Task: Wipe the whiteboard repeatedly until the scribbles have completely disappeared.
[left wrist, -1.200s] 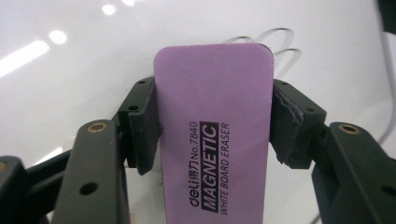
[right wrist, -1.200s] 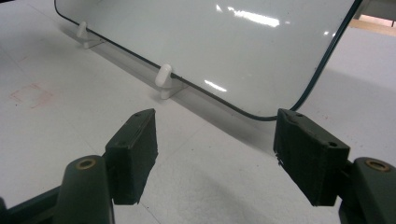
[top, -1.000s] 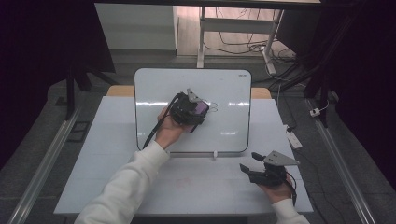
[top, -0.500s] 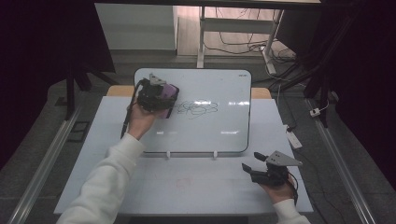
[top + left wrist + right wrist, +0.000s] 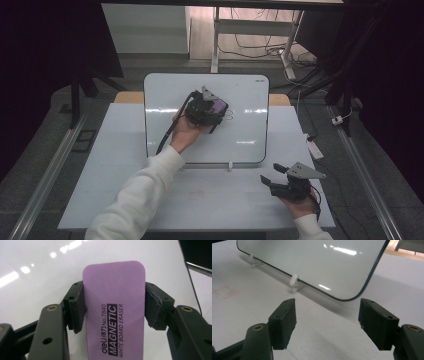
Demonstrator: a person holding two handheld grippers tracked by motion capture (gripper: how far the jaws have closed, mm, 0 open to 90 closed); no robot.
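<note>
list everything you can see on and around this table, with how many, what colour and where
whiteboard: one, white with a dark rim, propped on the table's far half
board feet: two seen, white, under the whiteboard's near edge
scribble: one, black, mid-board beside the eraser
eraser: one, purple with black print, against the board
table: one, white top
cables: several, dark, on the floor beyond the table
left gripper: one, black, jaws shut on the eraser
right gripper: one, black, jaws open with nothing between them, over the table's near right part
sleeve: white, on the left arm
</note>
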